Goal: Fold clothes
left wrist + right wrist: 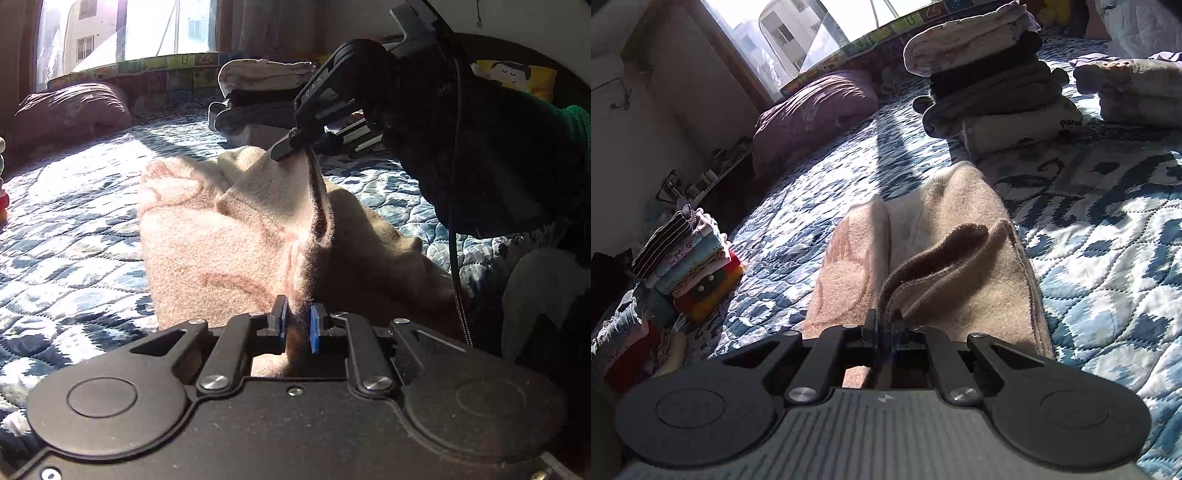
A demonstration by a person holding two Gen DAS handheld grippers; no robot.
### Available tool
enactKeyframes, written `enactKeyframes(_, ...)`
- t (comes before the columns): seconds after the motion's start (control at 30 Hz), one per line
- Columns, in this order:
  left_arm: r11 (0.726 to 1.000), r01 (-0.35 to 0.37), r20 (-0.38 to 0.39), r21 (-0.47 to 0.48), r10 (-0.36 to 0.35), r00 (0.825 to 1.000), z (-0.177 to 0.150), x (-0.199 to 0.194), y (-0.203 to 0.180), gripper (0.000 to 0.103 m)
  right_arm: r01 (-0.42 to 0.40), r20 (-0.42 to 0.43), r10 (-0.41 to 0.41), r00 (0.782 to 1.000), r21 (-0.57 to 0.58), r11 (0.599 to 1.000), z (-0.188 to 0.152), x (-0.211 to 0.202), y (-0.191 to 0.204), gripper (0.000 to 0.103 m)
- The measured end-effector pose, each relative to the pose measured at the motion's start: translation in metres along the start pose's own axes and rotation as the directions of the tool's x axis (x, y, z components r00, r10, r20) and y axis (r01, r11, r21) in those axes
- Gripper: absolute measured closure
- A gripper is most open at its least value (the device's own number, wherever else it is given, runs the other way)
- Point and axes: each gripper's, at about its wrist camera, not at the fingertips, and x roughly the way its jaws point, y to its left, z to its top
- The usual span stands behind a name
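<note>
Left gripper (295,325) pinches the near hem of the fleece (221,236); right gripper (885,330) is clamped on a raised edge farther along (seen from the left). The fleece lies on the quilt (1108,258), long axis running away — toward the stack (993,92).

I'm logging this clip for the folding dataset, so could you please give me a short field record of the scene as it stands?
surface: quilt, blue and white
garment: beige fleece, partly folded, lying on the quilt
left tongs: shut on a near edge of the fleece
right tongs: shut on a fleece edge, lifting it
stack: folded clothes behind the fleece
second stack: folded pile at the left edge of the bed
pillow: near the window
</note>
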Motion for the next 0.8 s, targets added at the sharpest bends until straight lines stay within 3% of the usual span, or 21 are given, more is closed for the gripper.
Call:
enactKeyframes(0.07, 0.992, 0.032, 0.01, -0.12, -0.031, 0.999, 0.001, -0.003, 0.016, 0.091, 0.007, -0.006, -0.007, 1.0, -0.012, 1.0, 0.005, 0.008, 0.01, 0.095)
enactKeyframes(0.17, 0.957, 0.074, 0.027, -0.282, -0.07, 0.997, 0.001, -0.007, 0.039, 0.091, 0.033, -0.032, -0.034, 0.999, -0.046, 0.998, 0.009, 0.023, 0.027, 0.095)
enactKeyframes(0.33, 0.85, 0.113, 0.032, -0.514, -0.112, 0.993, -0.009, -0.008, 0.072, 0.092, 0.017, -0.043, -0.022, 0.999, -0.11, 0.994, 0.009, 0.045, 0.058, 0.09)
enactKeyframes(0.37, 0.834, 0.116, 0.028, -0.539, -0.119, 0.992, -0.012, -0.007, 0.076, 0.092, 0.022, -0.039, -0.027, 0.999, -0.122, 0.992, 0.009, 0.049, 0.062, 0.085)
enactKeyframes(0.43, 0.814, 0.131, 0.021, -0.566, -0.144, 0.989, -0.013, -0.006, 0.081, 0.092, -0.008, -0.024, 0.005, 1.0, -0.125, 0.992, 0.009, 0.053, 0.063, 0.064)
enactKeyframes(0.53, 0.813, 0.159, 0.015, -0.561, -0.182, 0.983, -0.012, -0.006, 0.078, 0.092, -0.075, 0.017, 0.075, 0.997, -0.047, 0.996, 0.009, 0.047, 0.052, 0.061)
enactKeyframes(0.67, 0.809, 0.17, -0.014, -0.563, -0.214, 0.977, -0.014, -0.003, 0.074, 0.092, -0.052, 0.038, 0.055, 0.998, -0.057, 0.997, -0.001, 0.037, 0.038, 0.059)
enactKeyframes(0.8, 0.769, 0.189, 0.005, -0.611, -0.235, 0.972, -0.016, -0.005, 0.076, 0.092, -0.059, 0.033, 0.063, 0.997, -0.124, 0.991, -0.013, 0.035, 0.029, 0.06)
